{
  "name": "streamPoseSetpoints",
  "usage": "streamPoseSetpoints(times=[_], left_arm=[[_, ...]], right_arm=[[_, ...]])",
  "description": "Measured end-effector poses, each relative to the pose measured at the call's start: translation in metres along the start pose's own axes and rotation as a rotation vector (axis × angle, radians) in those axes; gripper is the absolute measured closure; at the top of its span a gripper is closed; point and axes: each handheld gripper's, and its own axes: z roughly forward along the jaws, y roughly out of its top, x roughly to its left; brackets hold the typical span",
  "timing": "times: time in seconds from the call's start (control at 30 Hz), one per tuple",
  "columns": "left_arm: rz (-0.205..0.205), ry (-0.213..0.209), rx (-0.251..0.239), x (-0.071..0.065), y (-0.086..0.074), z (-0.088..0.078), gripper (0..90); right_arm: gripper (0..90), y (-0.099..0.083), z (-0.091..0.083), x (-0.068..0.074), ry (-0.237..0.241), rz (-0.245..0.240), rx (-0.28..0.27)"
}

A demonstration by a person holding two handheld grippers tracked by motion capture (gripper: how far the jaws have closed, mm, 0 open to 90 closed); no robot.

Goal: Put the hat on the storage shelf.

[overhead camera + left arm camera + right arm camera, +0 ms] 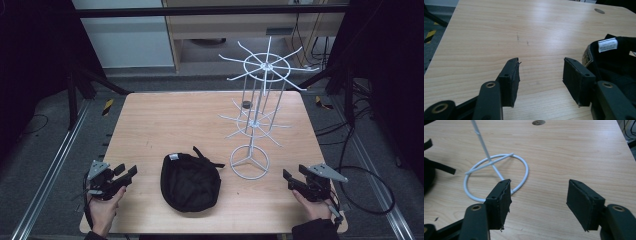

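A black cap [190, 182] lies upside down on the wooden table [165, 120], near the front middle, with a white label [607, 45] inside its rim. Right of it stands a white wire rack [256, 112] with two tiers of spokes and a ring base [496, 175]. My left gripper [125, 174] rests at the table's front left, held by a hand, jaws open and empty, the cap [616, 65] just to its right. My right gripper [291, 180] sits at the front right, open and empty, close to the ring base.
A small dark round disc [246, 104] lies on the table behind the rack. Metal rails [55, 165] run along both sides of the table, and cables [367, 170] trail on the floor at the right. The cap's strap [445, 167] sticks out toward the rack.
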Motion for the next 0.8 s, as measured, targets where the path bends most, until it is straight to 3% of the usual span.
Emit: streamPoseSetpoints(times=[0.13,0.37,0.63,0.8], left_arm=[[0.029,-0.022,-0.003,-0.011,0.000,-0.001,48.2],[0.073,-0.048,-0.003,-0.024,-0.002,-0.002,50.4],[0.129,-0.081,0.011,-0.042,-0.002,0.005,50.7],[0.143,-0.087,0.015,-0.048,-0.002,0.005,51.9]], right_arm=[[39.9,0.001,-0.005,0.006,0.023,0.000,-0.014],[43.8,0.004,-0.004,0.028,0.076,-0.035,0.012],[46.4,0.010,0.001,0.058,0.168,-0.061,0.021],[46.4,0.014,0.001,0.074,0.206,-0.074,0.019]])
